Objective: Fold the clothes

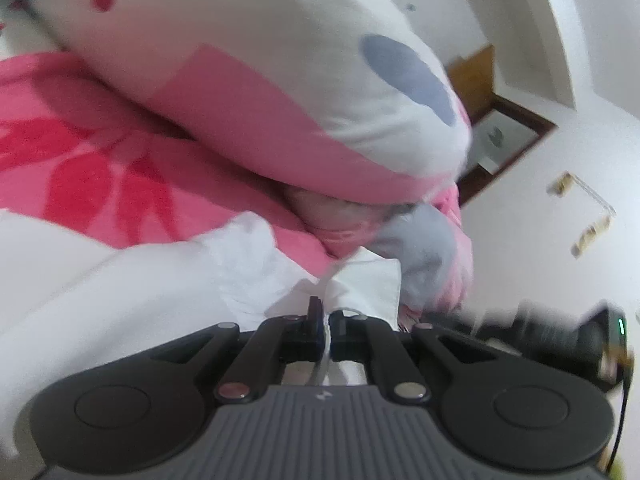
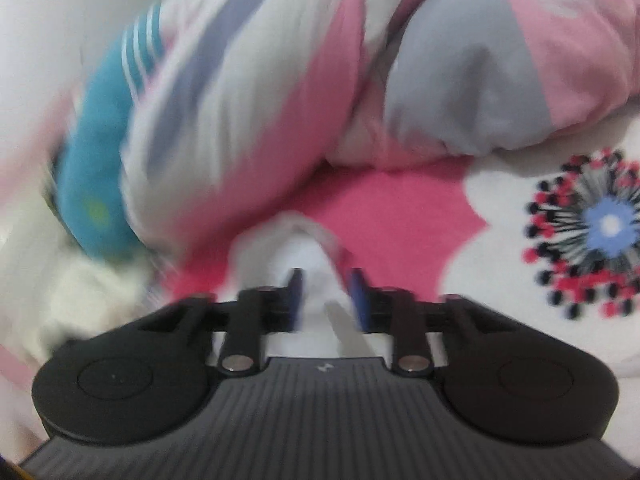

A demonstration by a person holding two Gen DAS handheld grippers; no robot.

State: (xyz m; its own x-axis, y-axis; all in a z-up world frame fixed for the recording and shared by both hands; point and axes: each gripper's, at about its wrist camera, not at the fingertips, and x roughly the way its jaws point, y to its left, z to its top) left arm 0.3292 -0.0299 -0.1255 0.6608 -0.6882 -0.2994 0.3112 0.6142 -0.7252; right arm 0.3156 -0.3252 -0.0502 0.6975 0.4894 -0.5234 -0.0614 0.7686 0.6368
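The white garment (image 1: 168, 280) lies rumpled on a bed, over a pink bedspread (image 1: 100, 184) printed with red leaves and, in the right wrist view, a big white flower (image 2: 560, 240). The left tool (image 1: 327, 330) has its jaws pinched tight on a thin edge of that white cloth. The right tool (image 2: 326, 296) stands partly open, with a peak of the white garment (image 2: 308, 256) rising between its blue pads (image 2: 358, 300), which do not press on it. Just behind lies a puffy quilt (image 1: 280, 80) in white, pink and grey-blue. A teal striped item (image 2: 100, 152) sits at its left, blurred.
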